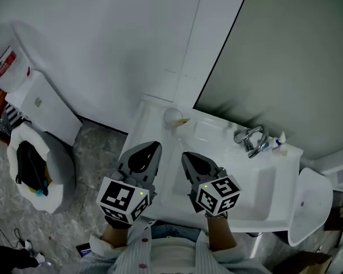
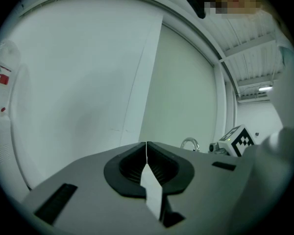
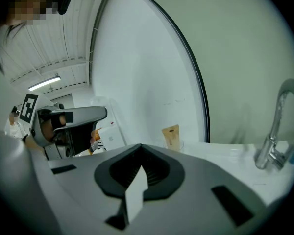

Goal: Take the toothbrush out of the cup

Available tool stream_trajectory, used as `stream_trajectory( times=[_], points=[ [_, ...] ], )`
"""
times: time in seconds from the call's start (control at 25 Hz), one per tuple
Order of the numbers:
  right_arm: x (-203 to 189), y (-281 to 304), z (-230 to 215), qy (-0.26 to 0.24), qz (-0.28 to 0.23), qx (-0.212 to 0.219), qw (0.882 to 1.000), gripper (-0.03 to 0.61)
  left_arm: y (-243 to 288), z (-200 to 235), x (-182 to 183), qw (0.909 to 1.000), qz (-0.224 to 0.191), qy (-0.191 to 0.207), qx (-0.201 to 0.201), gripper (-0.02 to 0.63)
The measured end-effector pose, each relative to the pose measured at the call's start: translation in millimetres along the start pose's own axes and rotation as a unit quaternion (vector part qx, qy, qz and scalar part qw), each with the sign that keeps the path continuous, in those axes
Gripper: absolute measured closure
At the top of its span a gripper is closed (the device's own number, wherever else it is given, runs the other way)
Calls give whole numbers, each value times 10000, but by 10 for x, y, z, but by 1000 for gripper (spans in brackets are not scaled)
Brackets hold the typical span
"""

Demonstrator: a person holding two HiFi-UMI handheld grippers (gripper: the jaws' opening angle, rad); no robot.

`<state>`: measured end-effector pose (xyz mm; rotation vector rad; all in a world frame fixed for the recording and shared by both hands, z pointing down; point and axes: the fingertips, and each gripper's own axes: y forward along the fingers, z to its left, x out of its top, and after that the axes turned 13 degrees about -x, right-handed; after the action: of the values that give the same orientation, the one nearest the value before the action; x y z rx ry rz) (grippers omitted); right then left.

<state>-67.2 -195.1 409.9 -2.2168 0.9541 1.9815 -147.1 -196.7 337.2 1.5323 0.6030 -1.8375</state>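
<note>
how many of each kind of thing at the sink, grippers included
Grippers: 2, the left gripper and the right gripper, both shut and empty
Clear cup: 1
Tan item in the cup: 1
Faucet: 1
Small white-and-blue item beside the faucet: 1
Total: 6

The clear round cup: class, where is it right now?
Head view: the clear round cup stands on the white basin's back left corner, left of the chrome tap.
</note>
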Motion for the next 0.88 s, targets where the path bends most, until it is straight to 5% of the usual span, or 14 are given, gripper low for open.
stream_trajectory(
  times=[0.88],
  points=[
    [34, 256, -308, 104, 80, -142, 9998, 568, 458, 202, -127, 9992, 310, 201, -142, 592]
  ],
)
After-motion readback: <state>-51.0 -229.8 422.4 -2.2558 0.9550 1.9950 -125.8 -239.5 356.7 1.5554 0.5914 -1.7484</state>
